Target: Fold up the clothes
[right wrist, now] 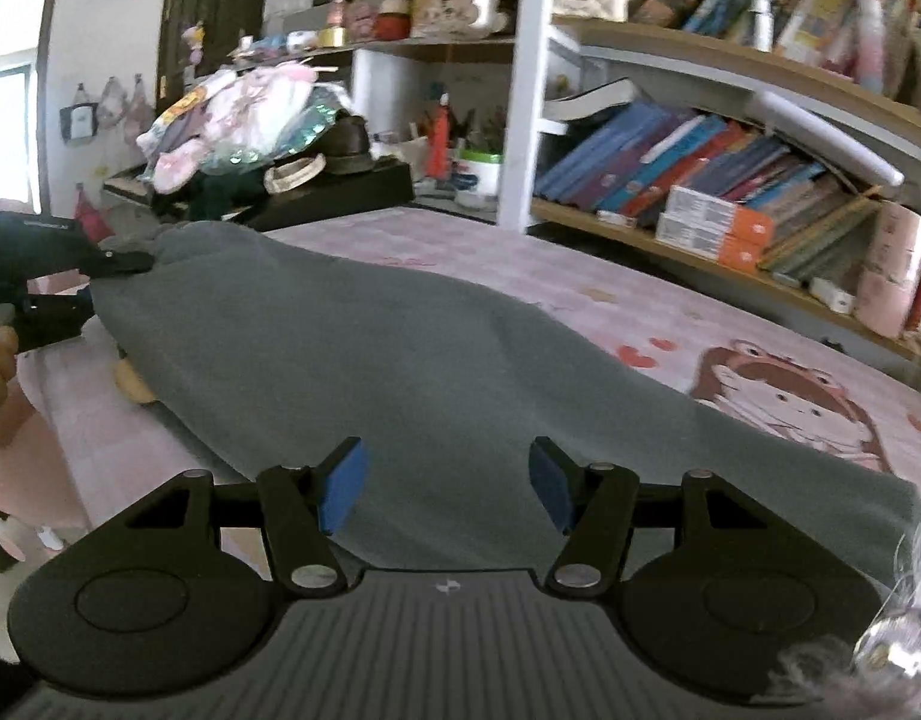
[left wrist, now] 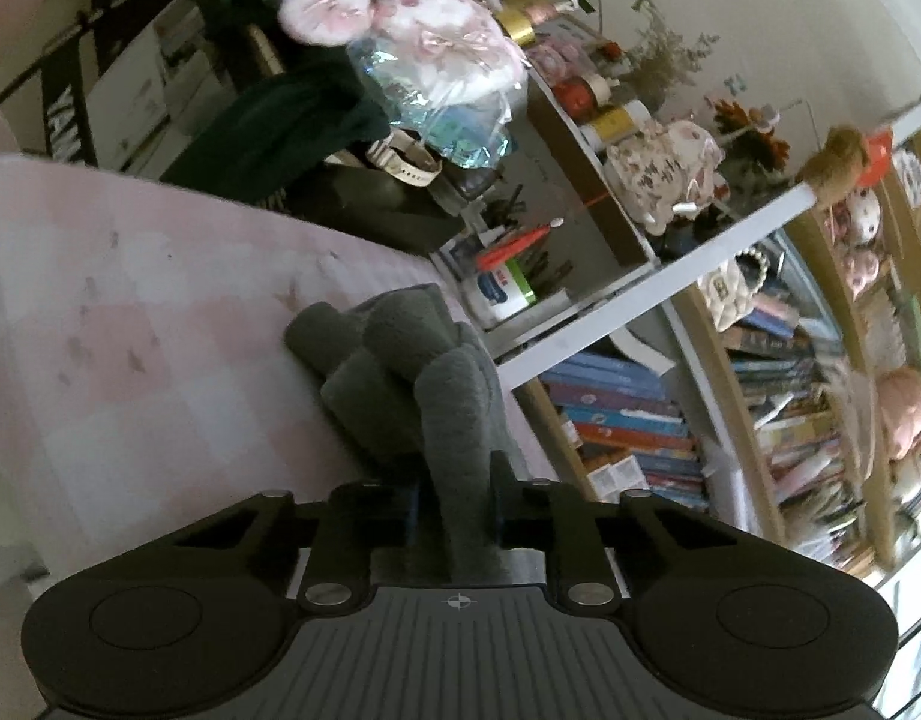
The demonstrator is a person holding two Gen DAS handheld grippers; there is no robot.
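Note:
A grey fleece garment lies stretched across a pink patterned bed cover. My left gripper is shut on a bunched edge of the grey garment, which folds up in thick rolls ahead of the jaws. It also shows in the right wrist view at the garment's far left end. My right gripper is open, its blue pads apart just above the near edge of the garment, holding nothing.
A bookshelf full of books runs along the right of the bed. A cluttered dark desk with bags and toys stands beyond the bed. A white post rises at the shelf's end.

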